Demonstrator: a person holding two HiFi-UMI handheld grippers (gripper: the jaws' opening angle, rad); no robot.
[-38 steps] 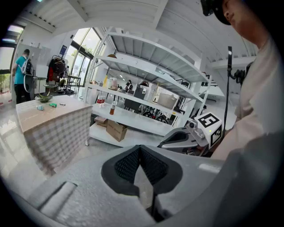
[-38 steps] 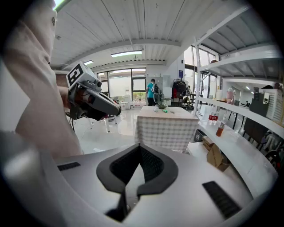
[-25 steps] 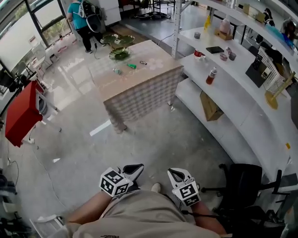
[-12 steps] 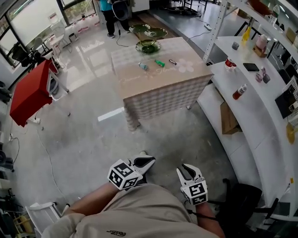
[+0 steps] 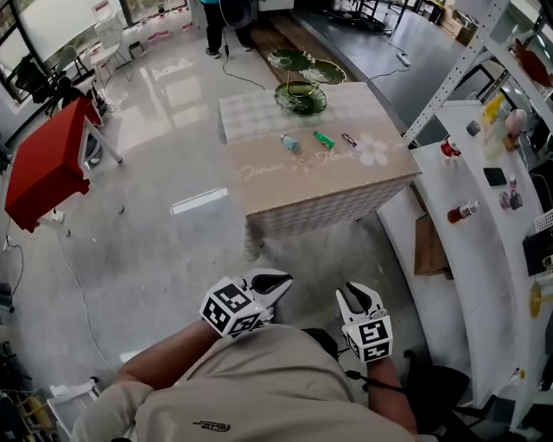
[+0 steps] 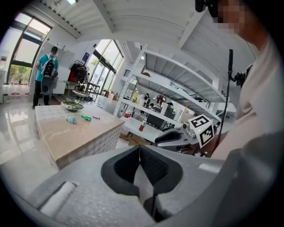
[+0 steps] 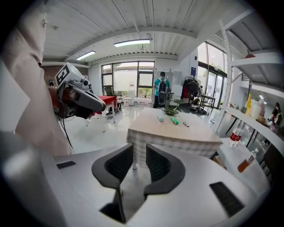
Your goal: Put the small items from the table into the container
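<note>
A table with a beige checked cloth point(image 5: 320, 186) stands a few steps ahead. On it lie a light blue item point(image 5: 289, 142), a green item point(image 5: 323, 139) and a small dark item point(image 5: 349, 139). Green glass bowls point(image 5: 301, 97) stand at its far edge. Both grippers are held low in front of the person's body, far short of the table. My left gripper point(image 5: 275, 283) is shut, its pads meeting at the tips with nothing between them. My right gripper point(image 5: 359, 298) is open and empty. The right gripper view shows the table point(image 7: 173, 131) beyond its jaws.
White curved shelving point(image 5: 484, 216) with bottles and small things runs along the right, with a cardboard box point(image 5: 428, 246) on its lower level. A red stand point(image 5: 43, 168) is at the left. A person point(image 5: 220, 17) stands beyond the table. Bare floor lies between me and the table.
The table has come nearer and shifted toward the middle of the head view. Both grippers have travelled forward across the floor with the person.
</note>
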